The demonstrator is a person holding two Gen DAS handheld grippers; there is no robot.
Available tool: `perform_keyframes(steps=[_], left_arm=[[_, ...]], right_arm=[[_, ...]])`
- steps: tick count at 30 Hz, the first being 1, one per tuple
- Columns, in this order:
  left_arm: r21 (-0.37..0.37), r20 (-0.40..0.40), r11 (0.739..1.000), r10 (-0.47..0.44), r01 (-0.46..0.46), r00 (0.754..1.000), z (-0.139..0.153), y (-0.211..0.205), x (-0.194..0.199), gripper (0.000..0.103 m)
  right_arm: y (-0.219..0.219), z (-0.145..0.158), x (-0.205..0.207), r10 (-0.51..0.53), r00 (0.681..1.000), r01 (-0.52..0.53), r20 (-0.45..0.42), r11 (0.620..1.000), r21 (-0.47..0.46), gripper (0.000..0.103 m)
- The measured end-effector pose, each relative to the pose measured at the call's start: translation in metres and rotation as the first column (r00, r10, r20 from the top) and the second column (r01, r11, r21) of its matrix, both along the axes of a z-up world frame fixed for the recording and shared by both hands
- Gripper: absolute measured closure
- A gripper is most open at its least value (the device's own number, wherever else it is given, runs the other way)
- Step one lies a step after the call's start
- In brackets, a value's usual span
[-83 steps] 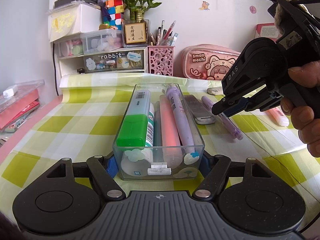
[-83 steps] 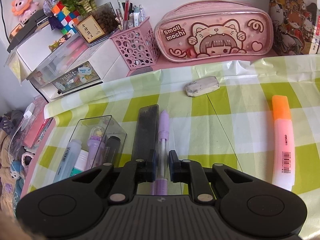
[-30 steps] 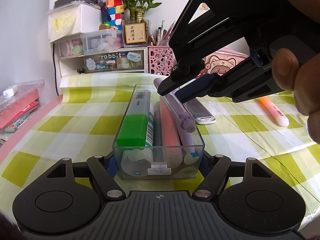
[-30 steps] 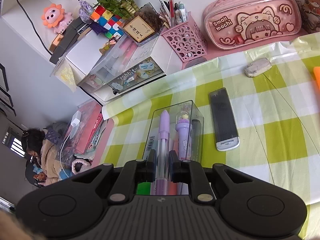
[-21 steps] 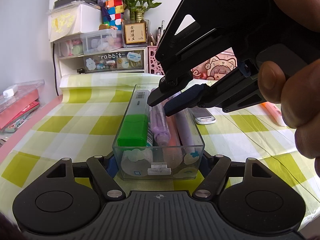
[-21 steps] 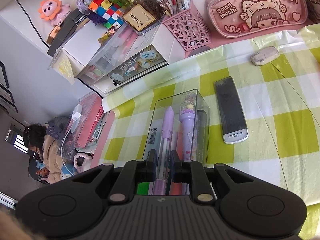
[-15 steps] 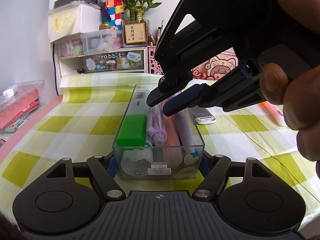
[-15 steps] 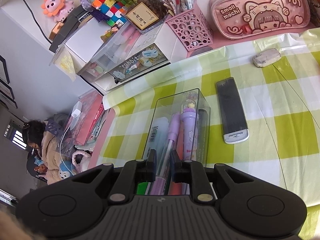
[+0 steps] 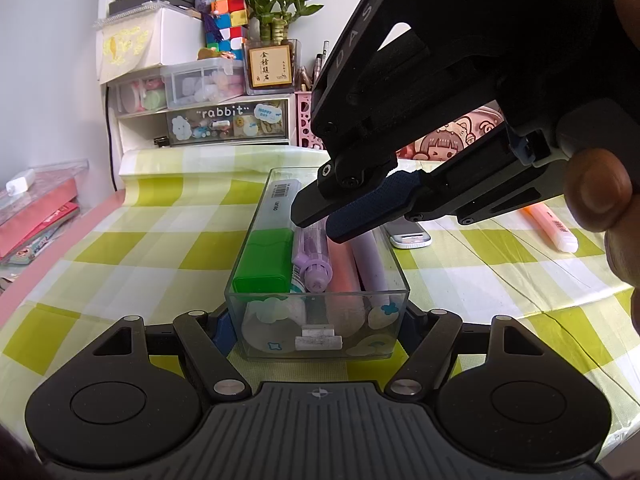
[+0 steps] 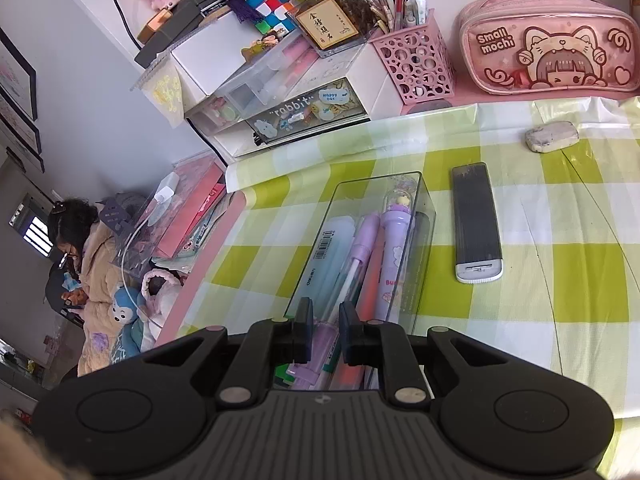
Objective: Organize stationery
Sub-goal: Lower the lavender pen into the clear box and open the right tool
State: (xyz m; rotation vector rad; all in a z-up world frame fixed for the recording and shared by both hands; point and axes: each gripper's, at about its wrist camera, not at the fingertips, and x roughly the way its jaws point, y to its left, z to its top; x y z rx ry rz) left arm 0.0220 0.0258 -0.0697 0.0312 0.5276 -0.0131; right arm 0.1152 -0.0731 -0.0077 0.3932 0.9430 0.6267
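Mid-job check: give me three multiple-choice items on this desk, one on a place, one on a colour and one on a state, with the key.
1. Where does the orange highlighter lie?
A) inside the clear box
B) on the checked cloth, right of the box
C) in a pink pen cup

2. What colour is the cap at the near left inside the clear box?
A) green
B) red
C) black

3. What is the right hand-held gripper doing?
A) open, empty
B) shut on an eraser
C) shut on the purple pen

Key: 1 B, it lies on the cloth beside the box; 2 A, the cap is bright green; 3 C, the pen's barrel sits between its pads, over the box.
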Motion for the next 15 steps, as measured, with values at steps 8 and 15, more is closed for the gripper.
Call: perform_keyframes(steps=[8,15], left_arm=[[0.0,0.0,1.0,0.0,0.0,1.0,0.0,0.0,0.0,0.03],[0.0,0.0,1.0,0.0,0.0,1.0,0.0,0.0,0.0,0.03]], right_arm=[[-0.004,-0.011,0.01,-0.03,1.0,0.03,-0.005,0.999,0.031,0.101],[-0.007,-0.007,0.006,0.013,1.0,-0.013,-0.013,0.999,0.048,0.1]])
